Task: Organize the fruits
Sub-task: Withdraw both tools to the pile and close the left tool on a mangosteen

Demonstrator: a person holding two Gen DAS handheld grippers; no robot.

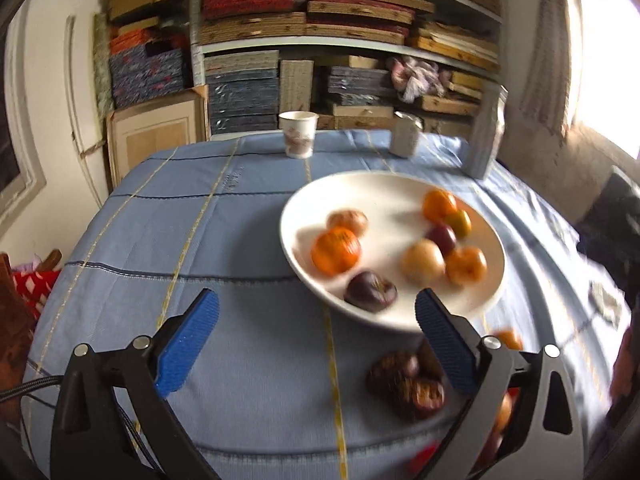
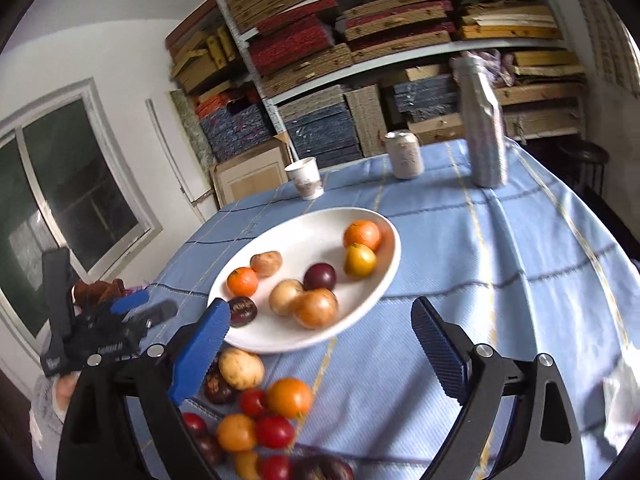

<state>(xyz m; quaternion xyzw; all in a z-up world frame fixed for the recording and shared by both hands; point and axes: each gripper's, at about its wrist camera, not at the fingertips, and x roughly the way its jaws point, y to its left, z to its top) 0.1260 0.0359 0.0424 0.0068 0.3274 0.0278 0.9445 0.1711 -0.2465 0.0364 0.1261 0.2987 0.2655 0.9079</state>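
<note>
A white bowl (image 1: 360, 184) (image 2: 304, 232) sits on the blue tablecloth and holds several oranges, pale round fruits and dark purple fruits. In front of it loose fruit (image 2: 248, 420) lies piled on the cloth: oranges, small red fruits, a pale one and dark purple ones (image 1: 408, 384). My left gripper (image 1: 316, 304) hangs open before the bowl's near rim, with nothing between its blue pads. My right gripper (image 2: 320, 308) is open too, over the bowl's near edge and above the pile, holding nothing. The left gripper (image 2: 146, 308) also shows at the left of the right wrist view, in a gloved hand.
A paper cup (image 1: 298, 134) (image 2: 306, 178), a pale can (image 1: 404, 138) (image 2: 404, 154) and a tall silvery bottle (image 1: 486, 136) (image 2: 484, 128) stand along the table's far edge. Shelves stacked with boxes (image 1: 340, 20) fill the wall behind. Bare cloth (image 1: 180, 220) lies left of the bowl.
</note>
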